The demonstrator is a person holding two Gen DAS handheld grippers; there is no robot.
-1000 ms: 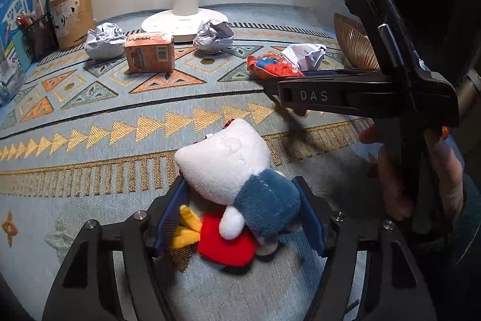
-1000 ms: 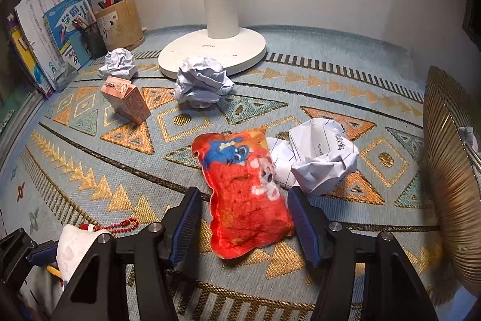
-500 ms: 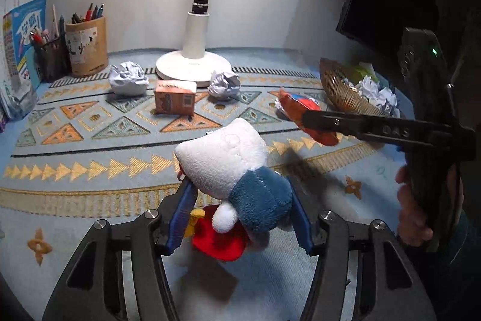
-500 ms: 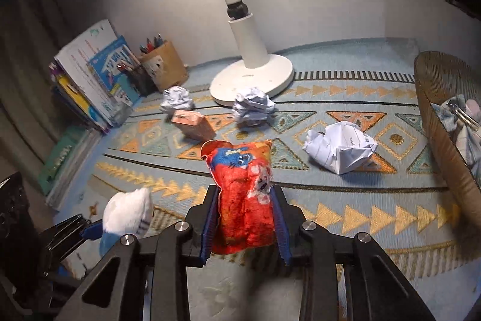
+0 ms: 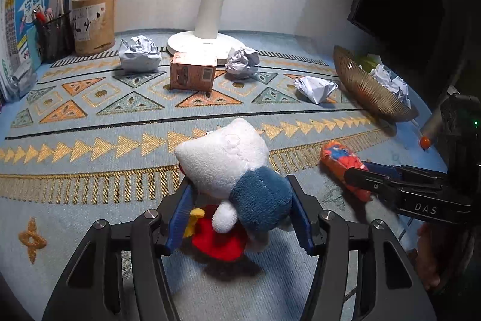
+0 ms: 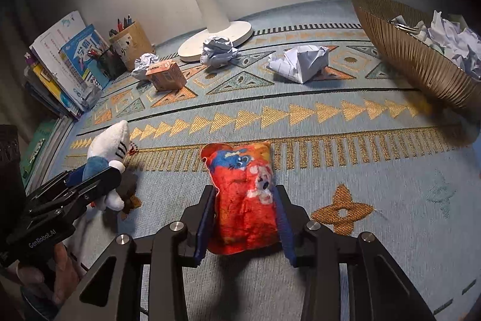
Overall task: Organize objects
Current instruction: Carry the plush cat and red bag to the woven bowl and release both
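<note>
Above the patterned rug (image 5: 90, 116), the left gripper (image 5: 240, 209) is clamping a white plush toy (image 5: 231, 167); the right gripper (image 6: 245, 218), its jaws having just been opening slightly, is gripping a red pouch (image 6: 243, 194).

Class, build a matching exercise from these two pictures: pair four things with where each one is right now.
Things:
1. plush cat
2. red pouch
3. orange box
4. pen holder

Places:
A. beside the books
B. between the right gripper's pads
C. in front of the lamp base
D. between the left gripper's pads

Pairs: 1-D, 2-B, 3-C, 4-A
</note>
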